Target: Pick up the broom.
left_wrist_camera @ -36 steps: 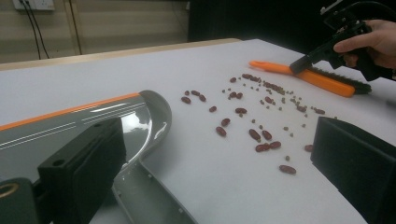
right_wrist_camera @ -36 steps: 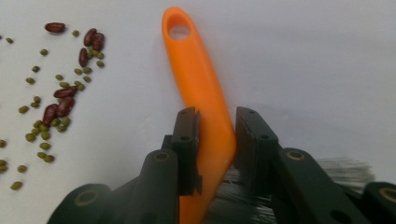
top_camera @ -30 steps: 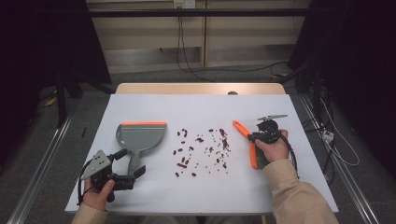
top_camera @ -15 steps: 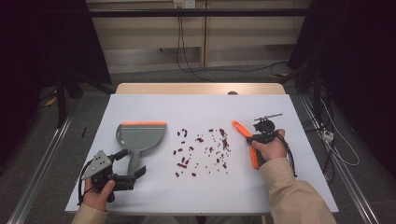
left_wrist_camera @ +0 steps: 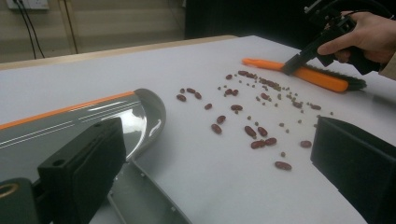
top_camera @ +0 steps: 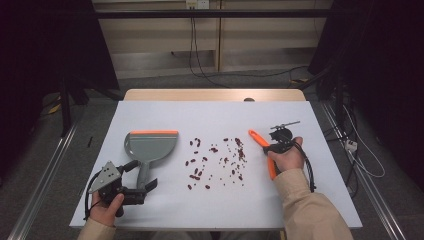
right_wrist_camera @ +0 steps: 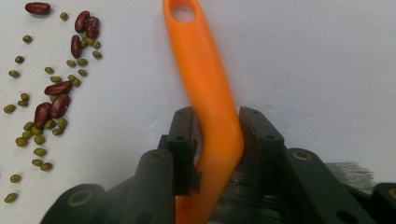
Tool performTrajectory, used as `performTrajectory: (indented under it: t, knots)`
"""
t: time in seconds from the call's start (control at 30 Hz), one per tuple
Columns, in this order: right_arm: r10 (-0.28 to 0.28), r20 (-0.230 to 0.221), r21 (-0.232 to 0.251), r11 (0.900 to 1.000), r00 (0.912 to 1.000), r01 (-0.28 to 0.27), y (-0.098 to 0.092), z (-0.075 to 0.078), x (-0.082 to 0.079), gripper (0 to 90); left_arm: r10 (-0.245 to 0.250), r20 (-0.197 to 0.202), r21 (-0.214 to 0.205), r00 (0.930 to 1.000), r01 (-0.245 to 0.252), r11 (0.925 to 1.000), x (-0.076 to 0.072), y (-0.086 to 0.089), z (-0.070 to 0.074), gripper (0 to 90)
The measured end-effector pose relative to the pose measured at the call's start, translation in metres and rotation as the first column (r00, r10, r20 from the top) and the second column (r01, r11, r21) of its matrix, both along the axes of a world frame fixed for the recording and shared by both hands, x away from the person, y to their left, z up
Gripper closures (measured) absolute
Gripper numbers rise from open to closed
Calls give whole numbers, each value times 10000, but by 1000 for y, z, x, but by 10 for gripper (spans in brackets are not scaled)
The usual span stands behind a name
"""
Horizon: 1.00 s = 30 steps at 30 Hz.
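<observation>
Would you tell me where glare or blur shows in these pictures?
Left gripper view: glare streaks the dustpan, and the near jaws look soft. Right gripper view: the brush handle and beans are sharp. High view: the table is evenly lit, its surroundings dark.

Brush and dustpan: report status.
Right tool shut on brush. Left tool open, beside dustpan handle. Beans scattered between them; nothing in the way.

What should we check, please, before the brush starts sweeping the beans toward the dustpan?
1. Right gripper shut on the orange brush: ok.
2. Brush lying beside the beans, on the far side from the dustpan: ok.
3. Dustpan's orange lip facing the beans: not ok, it points away from the person.
4. Left gripper gripping the dustpan handle: not ok, fingers open around it.
5. Table between beans and pan free: ok.
</observation>
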State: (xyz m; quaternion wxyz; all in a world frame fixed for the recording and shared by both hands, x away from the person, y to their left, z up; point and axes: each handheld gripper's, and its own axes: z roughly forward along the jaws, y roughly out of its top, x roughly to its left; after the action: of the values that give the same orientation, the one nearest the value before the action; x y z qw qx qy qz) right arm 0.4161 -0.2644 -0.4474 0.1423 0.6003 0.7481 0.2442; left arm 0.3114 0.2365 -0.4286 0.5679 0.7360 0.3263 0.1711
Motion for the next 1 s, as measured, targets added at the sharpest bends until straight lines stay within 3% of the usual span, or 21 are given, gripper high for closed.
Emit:
performTrajectory:
  t: [0.3,0.43,0.63,0.87,1.0]
  knots:
    - [-97,-12,-133,9999,10000,97,2,1,0,681,49,44,12,10000,-49,10000,-1,2,1,30]
    - [-3,-252,-217,9998,9997,-3,3,4,3,688,61,92,-14,9999,-61,10000,-1,2,1,30]
    - [50,65,-490,9988,10000,-47,6,6,1,692,85,84,-90,9999,-84,9999,0,3,1,30]
    - [-185,851,548,9984,9962,138,-8,13,-6,693,91,124,-47,9999,-90,9999,-1,3,1,30]
    - [-516,1712,1347,9905,9839,285,-21,18,-16,694,235,162,-60,9996,-234,9997,-1,3,2,30]
